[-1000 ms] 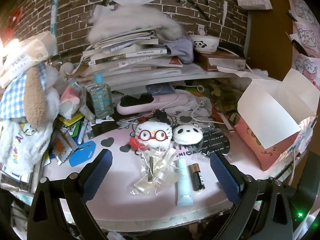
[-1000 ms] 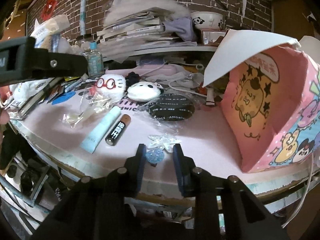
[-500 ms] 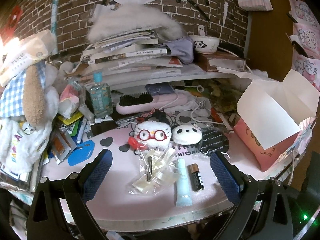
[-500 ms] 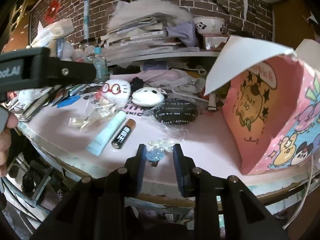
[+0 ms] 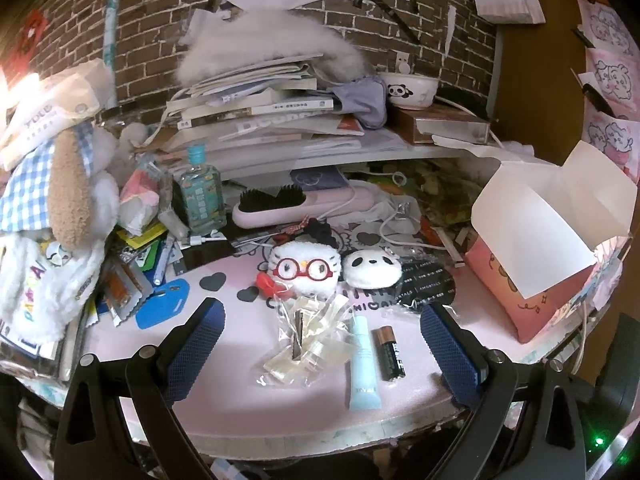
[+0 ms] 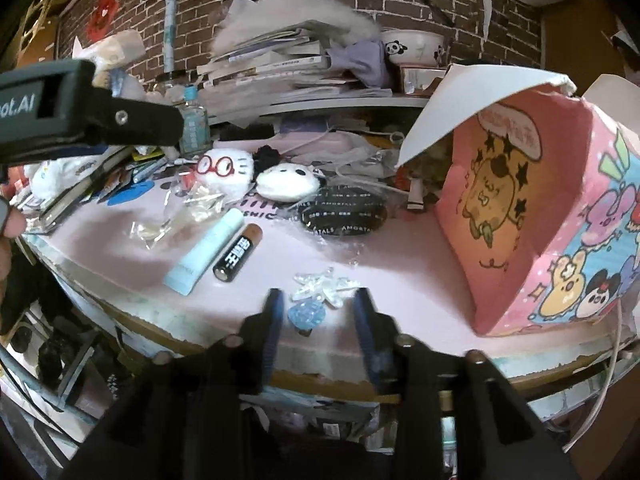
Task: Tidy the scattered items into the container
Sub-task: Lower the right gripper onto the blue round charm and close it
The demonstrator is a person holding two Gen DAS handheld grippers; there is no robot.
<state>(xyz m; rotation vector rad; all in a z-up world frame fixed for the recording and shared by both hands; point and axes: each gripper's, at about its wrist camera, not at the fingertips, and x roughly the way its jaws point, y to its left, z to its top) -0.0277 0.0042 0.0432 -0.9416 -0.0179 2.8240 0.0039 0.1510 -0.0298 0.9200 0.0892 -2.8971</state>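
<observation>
On the pink counter [image 5: 224, 364], the scattered items are laid out in a loose row, well left of the container.

Farthest left, a crinkled clear packet [image 5: 308, 344] with a dark sliver inside is seen between the fingers of the left tool [image 5: 320, 348], which is held wide and grips nothing. The packet is judged very light, limp and slippery; a pinch across its bunched middle would be safest. Its long axis runs roughly toward the brick wall.

Just beside it lies a pale blue tube [image 5: 363, 364], with its flat crimped end toward the counter's near edge and its cap end pointing away. It is probably soft and squeezable, so it should be taken across the body, not at the tapered end. Next to the tube, nearly parallel, a battery [image 5: 389, 354] lies on its side with the copper end away; it is stiff, smooth and dense for its kind, and it may roll if nudged.

Behind these, two small plush heads [image 5: 304, 272] and a dark oval pouch [image 5: 424, 286] are seen, all soft and easily gripped.

Near the front edge, a small clear-and-blue trinket [image 6: 316, 300] lies between the fingers of the right tool [image 6: 318, 316], which is set narrow but not closed on it. The trinket looks hard, light and perhaps brittle; no clear long axis can be told.

At far right, the pink box [image 6: 560, 216] stands with flaps raised.
</observation>
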